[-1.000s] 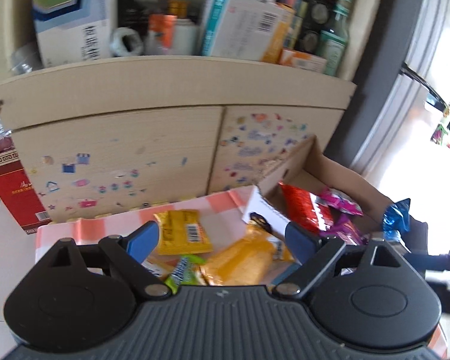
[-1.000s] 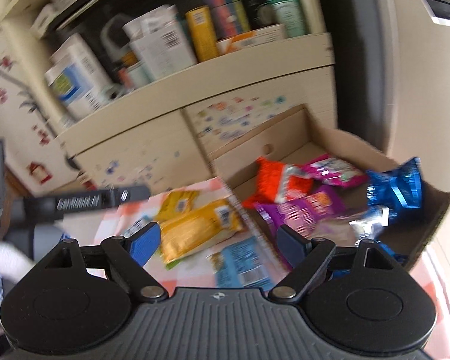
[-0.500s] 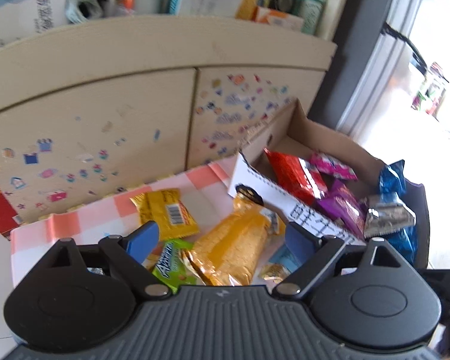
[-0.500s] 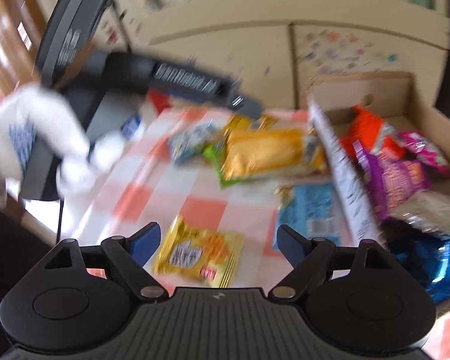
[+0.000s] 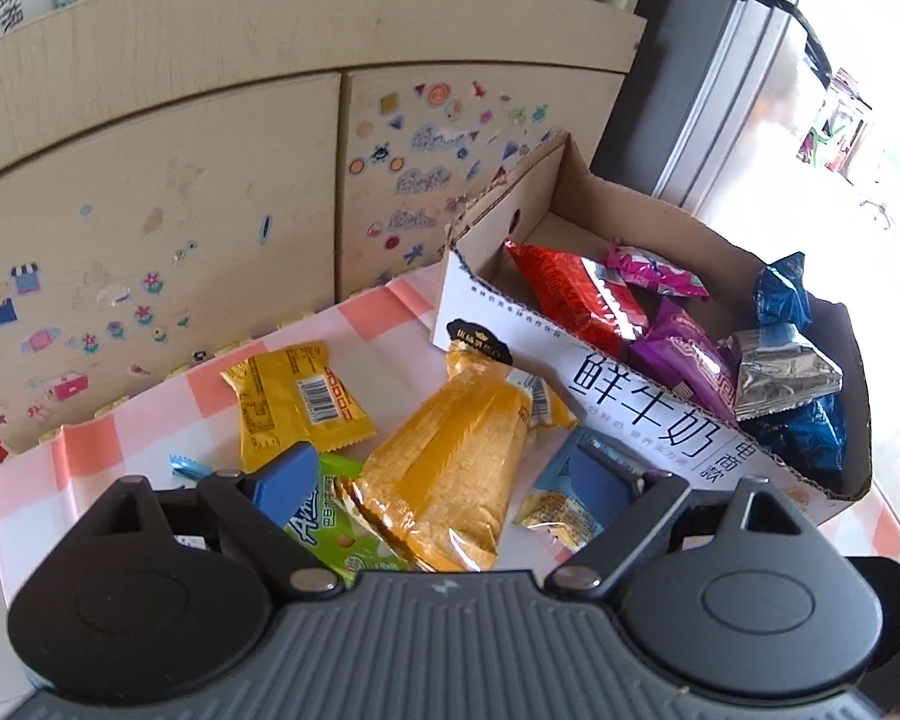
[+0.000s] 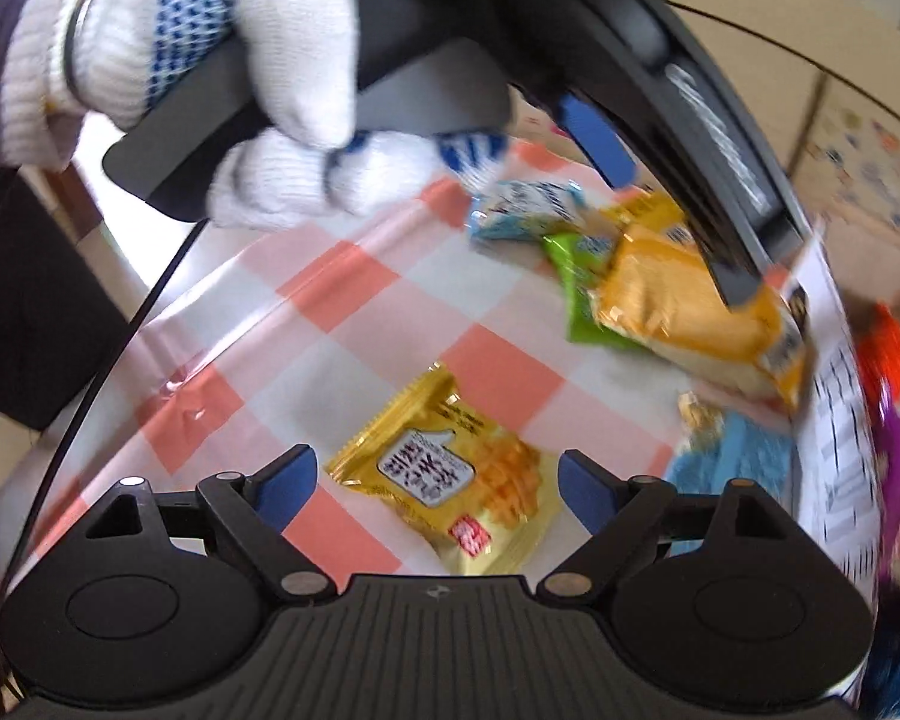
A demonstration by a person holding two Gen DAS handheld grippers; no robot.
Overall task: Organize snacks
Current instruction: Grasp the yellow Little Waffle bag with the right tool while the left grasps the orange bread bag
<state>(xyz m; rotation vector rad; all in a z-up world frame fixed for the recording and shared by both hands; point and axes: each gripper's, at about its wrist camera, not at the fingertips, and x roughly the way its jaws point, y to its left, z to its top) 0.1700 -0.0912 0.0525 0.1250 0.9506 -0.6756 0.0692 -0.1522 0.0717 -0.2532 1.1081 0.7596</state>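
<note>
Evidently lining up picks for the box (image 5: 642, 414): left gripper (image 5: 444, 474) gapes over the orange packet (image 5: 456, 450); right gripper (image 6: 435, 483), jaws opening, straddles the yellow packet (image 6: 444, 474).

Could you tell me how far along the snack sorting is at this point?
Partly done. The cardboard box already holds several packets, among them a red bag and a purple one. Nothing is gripped: the left tongs stand open over the long orange packet, and the right tongs, opening, frame the small yellow packet. The green packet and others on the checked cloth remain.
</note>
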